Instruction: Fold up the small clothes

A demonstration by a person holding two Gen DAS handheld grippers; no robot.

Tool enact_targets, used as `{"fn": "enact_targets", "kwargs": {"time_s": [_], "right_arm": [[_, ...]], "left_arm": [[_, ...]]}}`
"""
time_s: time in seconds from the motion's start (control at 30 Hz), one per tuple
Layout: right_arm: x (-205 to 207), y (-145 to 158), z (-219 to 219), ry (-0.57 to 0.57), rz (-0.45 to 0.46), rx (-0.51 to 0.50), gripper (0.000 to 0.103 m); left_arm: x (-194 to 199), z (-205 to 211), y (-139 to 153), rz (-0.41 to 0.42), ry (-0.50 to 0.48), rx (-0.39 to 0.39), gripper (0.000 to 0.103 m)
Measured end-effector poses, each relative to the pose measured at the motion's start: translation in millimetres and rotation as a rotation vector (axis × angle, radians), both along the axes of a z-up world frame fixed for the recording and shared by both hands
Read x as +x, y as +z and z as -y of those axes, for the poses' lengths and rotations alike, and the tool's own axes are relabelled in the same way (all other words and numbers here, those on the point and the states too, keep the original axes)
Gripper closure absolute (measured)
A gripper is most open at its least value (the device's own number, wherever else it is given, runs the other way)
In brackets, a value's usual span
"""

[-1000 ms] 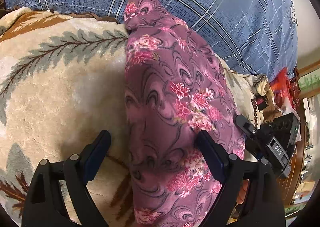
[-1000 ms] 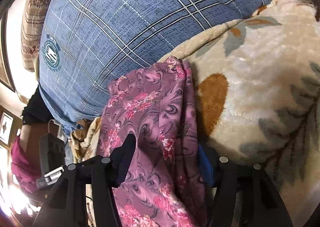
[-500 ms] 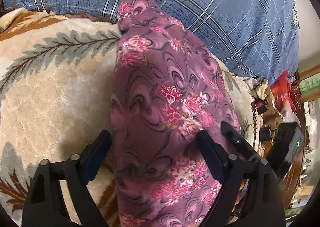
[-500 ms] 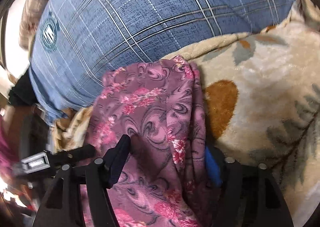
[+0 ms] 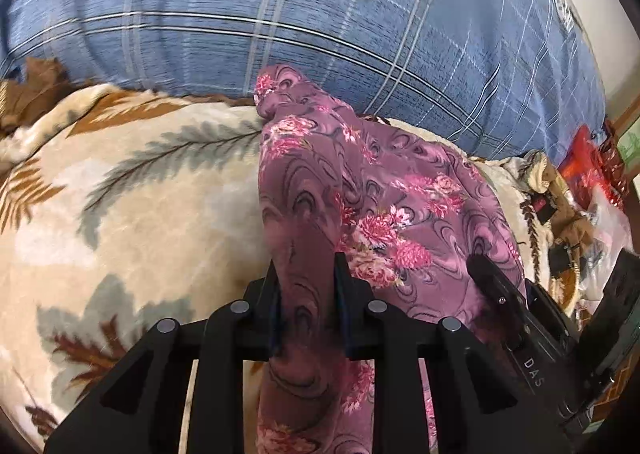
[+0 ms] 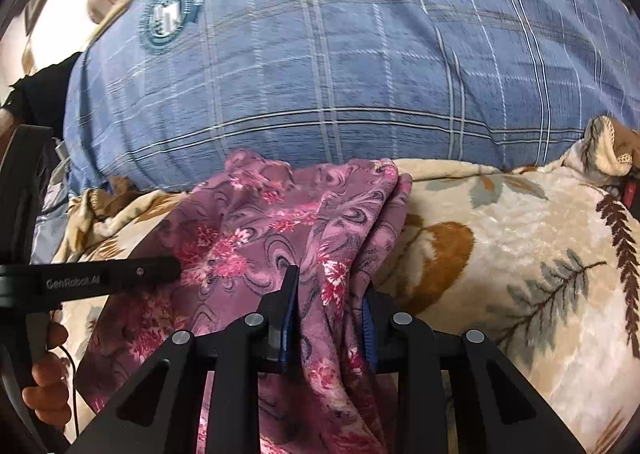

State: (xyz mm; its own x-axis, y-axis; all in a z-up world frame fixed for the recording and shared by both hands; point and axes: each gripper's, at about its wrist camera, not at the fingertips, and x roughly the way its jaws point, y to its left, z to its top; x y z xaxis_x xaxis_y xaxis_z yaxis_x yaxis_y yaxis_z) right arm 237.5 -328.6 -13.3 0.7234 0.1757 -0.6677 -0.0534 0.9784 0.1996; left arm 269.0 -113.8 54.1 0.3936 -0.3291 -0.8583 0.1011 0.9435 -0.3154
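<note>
A purple garment with pink flowers (image 5: 372, 190) lies in a long strip on a cream leaf-patterned blanket (image 5: 132, 214). My left gripper (image 5: 307, 266) is shut on a bunched fold at the garment's near end. The right gripper's body shows at the lower right of the left wrist view (image 5: 516, 318). In the right wrist view the same garment (image 6: 272, 222) runs toward the blue pillow, and my right gripper (image 6: 330, 286) is shut on a thick fold of its right edge. The left gripper's body shows at the left of the right wrist view (image 6: 100, 278).
A large blue plaid pillow (image 5: 320, 6) stands behind the garment, touching its far end. Red bags and clutter (image 5: 588, 174) lie off the blanket's right edge. A hand (image 6: 44, 374) holds the left gripper's handle. The cream blanket (image 6: 520, 254) spreads to the right.
Both grippers have closed from wide open onto folds of the garment. The cloth between them has bunched up, and both views have shifted with the motion.
</note>
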Motion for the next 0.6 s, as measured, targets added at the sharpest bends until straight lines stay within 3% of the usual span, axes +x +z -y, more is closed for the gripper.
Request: {"fn": "enact_targets", "kwargs": {"time_s": [0.3, 0.53, 0.57, 0.6], "right_arm": [[-46.0, 10.8, -67.7, 0.133, 0.035, 0.049, 0.076], [-77.7, -13.6, -108.5, 0.194, 0.004, 0.115, 0.075], [-79.0, -20.7, -109.9, 0.184, -0.010, 0.113, 0.074], [-78.8, -31.6, -111.0, 0.171, -0.043, 0.105, 0.072]], "left_arm": [[-68.5, -73.6, 15.6, 0.026, 0.068, 0.032, 0.083], [-111.8, -116.5, -3.6, -0.014, 0.114, 0.078, 0.080], [-114.6, -119.3, -11.4, -0.029, 0.113, 0.100, 0.075], [-116.3, -122.0, -20.0, -0.050, 0.107, 0.117, 0.063]]}}
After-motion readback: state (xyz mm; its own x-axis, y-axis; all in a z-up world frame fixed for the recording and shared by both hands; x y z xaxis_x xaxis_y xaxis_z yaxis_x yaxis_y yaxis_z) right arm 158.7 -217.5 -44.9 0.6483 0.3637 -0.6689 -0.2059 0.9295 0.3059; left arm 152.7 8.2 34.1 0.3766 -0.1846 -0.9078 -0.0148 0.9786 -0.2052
